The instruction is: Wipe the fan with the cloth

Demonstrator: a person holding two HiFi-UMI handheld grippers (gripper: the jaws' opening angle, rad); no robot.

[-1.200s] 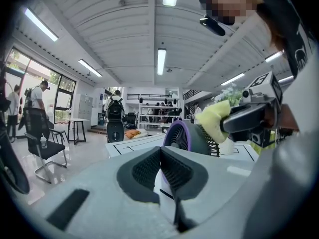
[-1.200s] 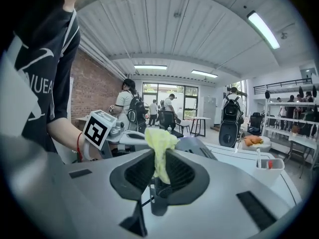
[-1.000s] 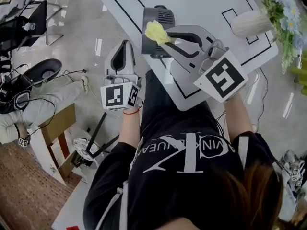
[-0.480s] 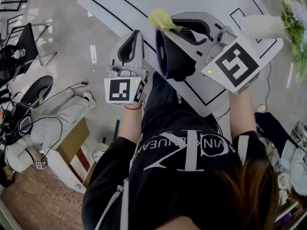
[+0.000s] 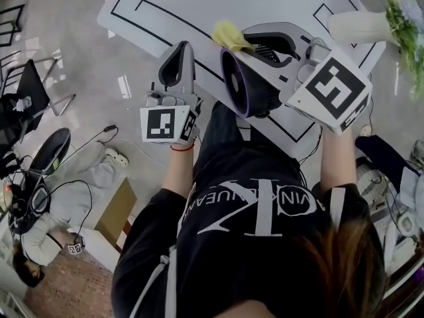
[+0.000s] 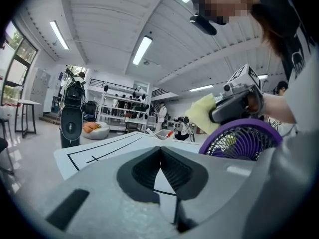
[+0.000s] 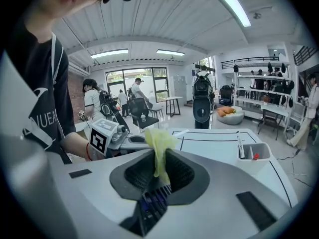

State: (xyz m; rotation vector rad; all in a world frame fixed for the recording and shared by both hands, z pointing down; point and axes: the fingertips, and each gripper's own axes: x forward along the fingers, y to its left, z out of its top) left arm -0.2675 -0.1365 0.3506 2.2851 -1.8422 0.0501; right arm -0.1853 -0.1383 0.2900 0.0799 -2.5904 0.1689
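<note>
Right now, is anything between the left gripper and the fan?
No. In the head view, only bare white table shows in the gap between the shut left gripper and the purple fan.

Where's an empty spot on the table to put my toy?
The far white table is bare, between its left edge and the vase. The near edge is crowded: the fan, the cloth in the right tool, the left tool beside it.

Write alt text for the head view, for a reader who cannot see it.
Seen from above, a person in a black T-shirt holds the right gripper, shut on a yellow cloth, over a purple-rimmed fan at a white table's edge. The left gripper, shut and empty, is beside the fan.
</note>
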